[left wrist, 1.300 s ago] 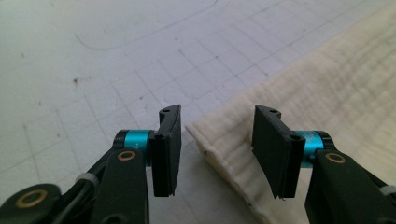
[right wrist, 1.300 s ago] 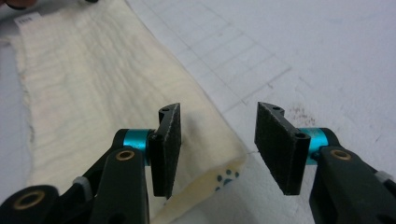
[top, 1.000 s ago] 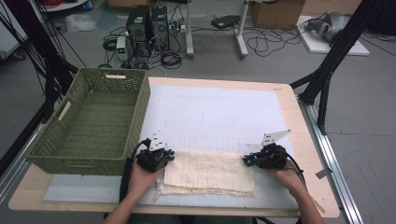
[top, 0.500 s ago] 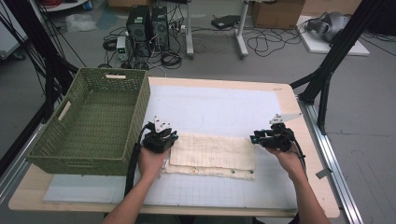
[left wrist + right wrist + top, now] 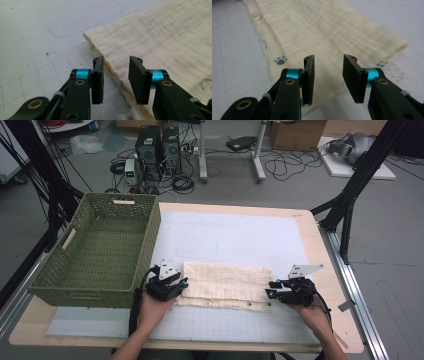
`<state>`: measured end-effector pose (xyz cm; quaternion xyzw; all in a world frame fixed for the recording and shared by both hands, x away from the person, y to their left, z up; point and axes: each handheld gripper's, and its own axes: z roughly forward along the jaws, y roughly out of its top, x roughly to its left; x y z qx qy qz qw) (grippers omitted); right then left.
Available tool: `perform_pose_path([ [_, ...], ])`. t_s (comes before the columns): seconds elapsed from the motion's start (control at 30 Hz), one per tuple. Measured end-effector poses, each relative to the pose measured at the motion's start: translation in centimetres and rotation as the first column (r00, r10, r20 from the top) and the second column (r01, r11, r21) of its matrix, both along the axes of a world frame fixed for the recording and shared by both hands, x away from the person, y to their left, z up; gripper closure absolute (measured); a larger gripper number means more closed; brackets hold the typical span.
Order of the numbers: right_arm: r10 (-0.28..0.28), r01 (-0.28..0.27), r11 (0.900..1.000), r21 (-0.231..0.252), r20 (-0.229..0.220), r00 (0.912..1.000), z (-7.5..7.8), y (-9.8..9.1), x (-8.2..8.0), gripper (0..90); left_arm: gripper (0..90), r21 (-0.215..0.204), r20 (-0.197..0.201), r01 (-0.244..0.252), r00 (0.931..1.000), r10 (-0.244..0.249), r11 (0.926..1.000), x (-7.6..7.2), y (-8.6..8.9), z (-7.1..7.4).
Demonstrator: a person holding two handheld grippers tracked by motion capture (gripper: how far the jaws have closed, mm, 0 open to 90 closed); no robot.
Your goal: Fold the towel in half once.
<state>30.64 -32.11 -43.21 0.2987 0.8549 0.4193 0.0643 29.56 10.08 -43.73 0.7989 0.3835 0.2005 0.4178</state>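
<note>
Cloth (image 5: 227,281): cream, crinkled woven gauze, matt. Basket (image 5: 100,251) at 9 o'clock: green wicker, rough. Table (image 5: 327,270): pale wood under a smooth white gridded mat (image 5: 235,237).

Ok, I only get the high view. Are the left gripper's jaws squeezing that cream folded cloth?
Observer: No. The left gripper has just been opening its jaws. The cream folded cloth shows its edge in the gap, with the pads off it.
Operator: And the right one?
Observer: The right gripper has just opened too. Its jaws stand apart over the cloth's end, not pinching.
Operator: Any picture on the cloth?
Observer: Yes, a small blue paw print near one long edge.
</note>
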Motion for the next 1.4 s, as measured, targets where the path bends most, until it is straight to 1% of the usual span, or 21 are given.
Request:
perform_pose_path([
  [0.03, 0.016, -0.016, 0.9999, -0.004, -0.007, 0.9999, -0.2, 0.2, -0.2, 62.0, 65.1, 0.003, -0.006, 0.025, 0.9997, -0.025, 0.9997, -0.3, 0.0, 0.0],
  [0.1, 0.040, -0.040, 0.9991, -0.016, -0.017, 0.9991, -0.5, 0.7, -0.4, 62.0, 65.1, -0.010, -0.024, 0.073, 0.9970, -0.073, 0.9973, -0.6, 0.0, -0.2],
  [0.17, 0.049, -0.050, 0.9981, -0.034, -0.029, 0.9983, -0.8, 1.0, -0.4, 62.4, 65.7, 0.002, -0.041, 0.102, 0.9940, -0.102, 0.9948, -0.8, -0.1, -0.5],
  [0.2, 0.053, -0.054, 0.9977, -0.040, -0.032, 0.9981, -0.9, 1.2, -0.4, 62.8, 66.2, -0.002, -0.062, 0.117, 0.9911, -0.117, 0.9931, -0.8, -0.1, -0.7],
  [0.23, 0.054, -0.056, 0.9971, -0.052, -0.035, 0.9979, -0.9, 1.3, -0.3, 63.2, 67.6, 0.005, -0.074, 0.128, 0.9891, -0.127, 0.9917, -0.7, -0.1, -0.8],
  [0.27, 0.055, -0.056, 0.9971, -0.050, -0.030, 0.9980, -1.1, 1.4, -0.2, 64.6, 70.1, 0.010, -0.082, 0.140, 0.9869, -0.139, 0.9901, -0.7, -0.1, -1.0],
  [0.33, 0.055, -0.057, 0.9970, -0.052, -0.030, 0.9980, -1.1, 1.3, -0.2, 70.4, 74.4, -0.007, -0.089, 0.146, 0.9852, -0.146, 0.9893, -0.6, -0.1, -1.1],
  [0.4, 0.062, -0.064, 0.9965, -0.053, -0.034, 0.9975, -1.1, 1.3, -0.2, 77.4, 82.2, 0.006, -0.087, 0.162, 0.9832, -0.160, 0.9869, -0.6, -0.1, -1.0],
  [0.47, 0.069, -0.071, 0.9962, -0.050, -0.037, 0.9969, -1.1, 1.3, -0.1, 82.1, 85.3, 0.006, -0.095, 0.161, 0.9825, -0.160, 0.9869, -0.5, -0.1, -0.9],
  [0.57, 0.077, -0.079, 0.9953, -0.055, -0.034, 0.9964, -1.0, 1.4, -0.2, 88.2, 86.5, 0.000, -0.087, 0.157, 0.9838, -0.156, 0.9876, -0.5, -0.1, -0.8],
  [0.6, 0.080, -0.082, 0.9952, -0.053, -0.035, 0.9962, -1.0, 1.3, -0.1, 88.4, 86.5, -0.013, -0.086, 0.149, 0.9851, -0.149, 0.9888, -0.6, 0.0, -0.7],
  [0.7, 0.081, -0.082, 0.9956, -0.045, -0.031, 0.9962, -0.7, 1.2, -0.2, 88.5, 86.5, -0.026, -0.070, 0.127, 0.9892, -0.129, 0.9915, -0.6, 0.4, -0.3],
  [0.8, 0.080, -0.081, 0.9960, -0.038, -0.017, 0.9966, -0.2, 1.2, -0.3, 88.6, 86.4, -0.046, -0.058, 0.111, 0.9919, -0.113, 0.9928, -0.6, 0.6, 0.3],
  [0.87, 0.081, -0.081, 0.9963, -0.028, -0.008, 0.9967, 0.1, 1.2, -0.3, 88.7, 86.3, -0.064, -0.049, 0.109, 0.9924, -0.112, 0.9919, -0.6, 0.7, 0.6],
  [0.93, 0.085, -0.085, 0.9960, -0.028, 0.003, 0.9964, 0.5, 1.3, -0.4, 88.7, 86.2, -0.060, -0.044, 0.109, 0.9928, -0.111, 0.9923, -0.6, 0.8, 0.9],
  [1.1, 0.085, -0.085, 0.9964, 0.000, 0.027, 0.9960, 1.6, 1.0, -0.9, 88.7, 86.0, -0.080, -0.037, 0.094, 0.9946, -0.097, 0.9924, -1.1, 1.1, 1.2],
  [1.17, 0.088, -0.088, 0.9960, 0.008, 0.038, 0.9954, 2.0, 0.9, -1.2, 88.7, 86.0, -0.080, -0.034, 0.094, 0.9947, -0.097, 0.9924, -1.4, 1.2, 1.3],
  [1.23, 0.097, -0.097, 0.9953, 0.008, 0.040, 0.9945, 2.2, 1.0, -1.6, 88.7, 86.0, -0.072, -0.030, 0.096, 0.9947, -0.098, 0.9928, -1.7, 1.2, 1.3],
  [1.3, 0.106, -0.107, 0.9943, 0.005, 0.034, 0.9937, 2.0, 1.1, -2.0, 88.7, 86.0, -0.070, -0.039, 0.097, 0.9942, -0.100, 0.9928, -2.0, 1.2, 1.1],
  [1.33, 0.113, -0.113, 0.9936, 0.000, 0.028, 0.9932, 1.8, 1.2, -2.3, 88.7, 86.0, -0.058, -0.044, 0.100, 0.9937, -0.103, 0.9933, -2.1, 1.2, 1.0],
  [1.4, 0.119, -0.119, 0.9929, -0.005, 0.013, 0.9928, 1.4, 1.3, -2.7, 88.7, 86.0, -0.056, -0.067, 0.102, 0.9922, -0.106, 0.9932, -2.5, 1.3, 0.5],
])
